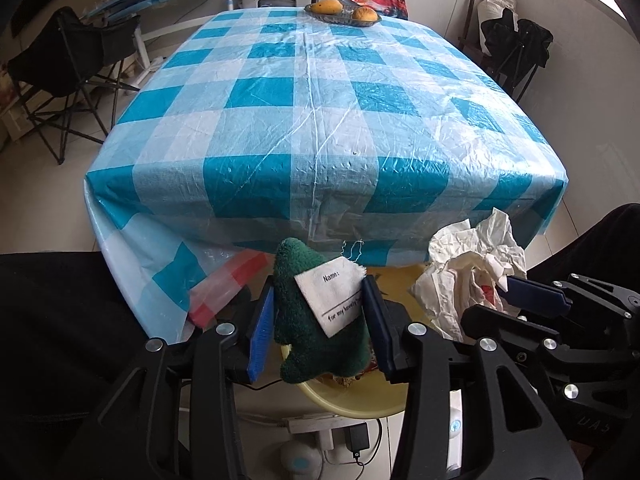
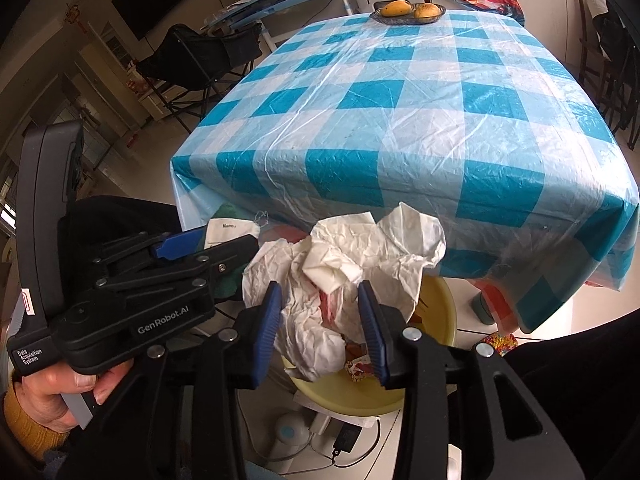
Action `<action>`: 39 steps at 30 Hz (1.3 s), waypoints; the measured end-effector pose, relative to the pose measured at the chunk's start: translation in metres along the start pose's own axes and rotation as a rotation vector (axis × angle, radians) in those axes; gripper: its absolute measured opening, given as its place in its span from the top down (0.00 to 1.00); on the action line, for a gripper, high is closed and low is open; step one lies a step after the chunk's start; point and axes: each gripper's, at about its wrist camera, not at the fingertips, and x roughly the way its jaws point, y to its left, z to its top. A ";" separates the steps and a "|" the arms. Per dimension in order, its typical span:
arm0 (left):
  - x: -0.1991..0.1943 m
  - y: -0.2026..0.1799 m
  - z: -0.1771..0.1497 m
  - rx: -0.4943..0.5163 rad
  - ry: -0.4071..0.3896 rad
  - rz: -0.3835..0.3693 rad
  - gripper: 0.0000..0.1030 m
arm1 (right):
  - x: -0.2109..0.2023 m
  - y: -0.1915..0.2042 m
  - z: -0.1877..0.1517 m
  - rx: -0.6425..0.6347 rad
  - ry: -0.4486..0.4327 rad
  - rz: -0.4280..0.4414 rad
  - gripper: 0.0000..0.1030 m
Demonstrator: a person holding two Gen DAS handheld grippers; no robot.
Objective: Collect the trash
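Note:
My left gripper [image 1: 318,318] is shut on a dark green plush cloth [image 1: 312,340] with a white name tag [image 1: 336,296], held above a yellow basin [image 1: 352,400] on the floor by the table's near edge. My right gripper [image 2: 320,320] is shut on a crumpled white plastic bag [image 2: 344,264], also over the yellow basin [image 2: 360,396], which holds some scraps. The right gripper and the bag [image 1: 472,272] show at the right of the left wrist view. The left gripper [image 2: 208,244] and its cloth show at the left of the right wrist view.
A table with a blue and white checked plastic cloth [image 1: 312,112] fills the view ahead. A dish of fruit [image 1: 344,12] sits at its far end. Black folding chairs [image 1: 68,72] stand at both sides. A power strip and cables [image 1: 320,432] lie on the floor below the basin.

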 end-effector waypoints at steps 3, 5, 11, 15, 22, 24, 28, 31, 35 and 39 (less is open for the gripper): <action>-0.002 0.003 0.000 -0.016 -0.008 0.004 0.55 | -0.001 -0.001 0.000 0.005 -0.002 -0.003 0.57; -0.002 0.004 0.001 -0.019 -0.008 0.005 0.55 | 0.001 0.001 0.001 0.003 0.006 -0.005 0.56; -0.007 0.006 0.003 -0.034 -0.041 0.015 0.47 | -0.002 0.001 0.003 0.001 -0.012 0.000 0.54; -0.026 0.009 0.007 -0.058 -0.154 0.040 0.34 | -0.017 0.003 0.005 -0.004 -0.109 -0.018 0.47; -0.052 0.004 0.012 -0.036 -0.313 0.093 0.28 | -0.042 0.015 0.006 -0.070 -0.287 -0.131 0.29; -0.058 0.002 0.013 -0.029 -0.345 0.103 0.25 | -0.045 0.018 0.008 -0.085 -0.320 -0.152 0.27; -0.064 0.000 0.014 -0.027 -0.388 0.112 0.22 | -0.049 0.021 0.009 -0.105 -0.371 -0.193 0.21; -0.068 0.000 0.014 -0.033 -0.412 0.116 0.19 | -0.052 0.021 0.009 -0.104 -0.398 -0.221 0.16; -0.072 0.001 0.015 -0.047 -0.443 0.122 0.15 | -0.054 0.020 0.010 -0.092 -0.425 -0.255 0.11; -0.076 0.002 0.014 -0.054 -0.466 0.127 0.13 | -0.053 0.019 0.010 -0.093 -0.433 -0.276 0.10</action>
